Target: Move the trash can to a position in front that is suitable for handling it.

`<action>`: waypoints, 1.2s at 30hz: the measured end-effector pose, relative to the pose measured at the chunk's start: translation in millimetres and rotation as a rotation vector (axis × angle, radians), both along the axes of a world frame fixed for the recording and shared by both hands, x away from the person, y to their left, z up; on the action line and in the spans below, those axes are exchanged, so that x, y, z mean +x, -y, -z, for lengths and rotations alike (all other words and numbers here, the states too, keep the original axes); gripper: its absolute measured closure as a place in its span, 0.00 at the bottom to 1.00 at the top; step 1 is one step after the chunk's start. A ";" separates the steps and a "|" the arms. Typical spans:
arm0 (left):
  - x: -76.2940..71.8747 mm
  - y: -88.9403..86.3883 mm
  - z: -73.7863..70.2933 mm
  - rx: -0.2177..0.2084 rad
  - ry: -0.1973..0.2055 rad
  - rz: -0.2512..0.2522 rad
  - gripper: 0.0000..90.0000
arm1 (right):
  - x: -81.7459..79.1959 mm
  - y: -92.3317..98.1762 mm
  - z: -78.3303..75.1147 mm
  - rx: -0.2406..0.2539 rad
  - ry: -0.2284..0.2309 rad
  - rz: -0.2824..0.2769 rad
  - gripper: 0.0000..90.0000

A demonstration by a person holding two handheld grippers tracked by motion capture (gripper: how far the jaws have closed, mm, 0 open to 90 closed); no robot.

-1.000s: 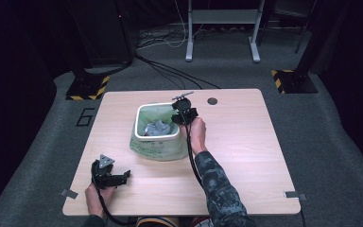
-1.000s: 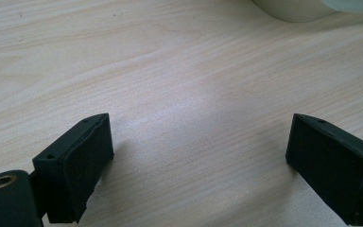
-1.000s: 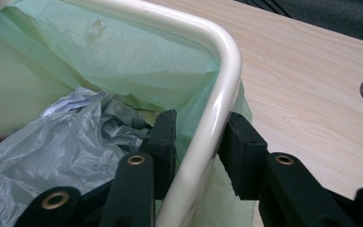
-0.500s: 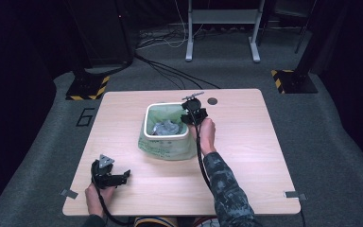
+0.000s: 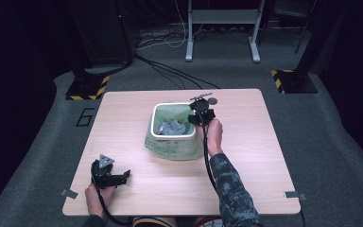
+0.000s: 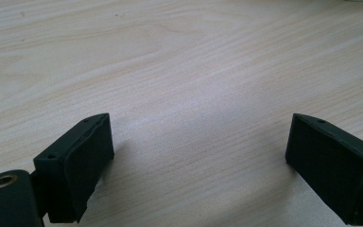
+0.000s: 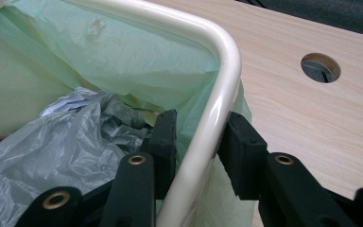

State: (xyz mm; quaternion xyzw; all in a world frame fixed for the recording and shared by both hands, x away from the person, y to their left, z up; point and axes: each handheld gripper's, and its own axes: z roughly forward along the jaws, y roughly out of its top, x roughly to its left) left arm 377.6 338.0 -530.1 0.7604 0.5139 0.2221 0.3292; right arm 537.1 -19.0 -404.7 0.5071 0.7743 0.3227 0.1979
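A white-rimmed bin lined with a pale green bag stands in the middle of the wooden table. Crumpled grey plastic lies inside it. My right gripper is shut on the bin's right rim, one jaw inside against the green liner and the other outside. The grey plastic sits just left of the inner jaw. Near the table's front left corner my left gripper rests open, its jaws wide apart over bare wood.
A round cable hole lies in the table just behind the right gripper and is close by in the right gripper view. Cables run over the grey floor behind the table, by a metal stand.
The right gripper has dragged the bin to the right across the table, still clamped on its rim. The left gripper has stayed where it was.
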 end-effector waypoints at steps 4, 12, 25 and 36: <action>0.0 0.1 0.0 0.000 0.000 0.000 0.09 | -1.4 8.7 0.0 0.013 -0.008 0.013 0.74; 0.2 0.0 0.1 -0.002 0.000 0.002 0.09 | -2.8 18.8 -0.5 0.001 -0.008 0.017 0.75; 0.2 0.1 0.1 -0.002 -0.001 -0.001 0.09 | -2.6 29.8 0.0 0.014 -0.006 0.027 0.74; 0.2 0.0 0.0 0.000 0.001 -0.001 0.09 | 1.3 42.7 -0.6 0.005 -0.007 0.036 0.75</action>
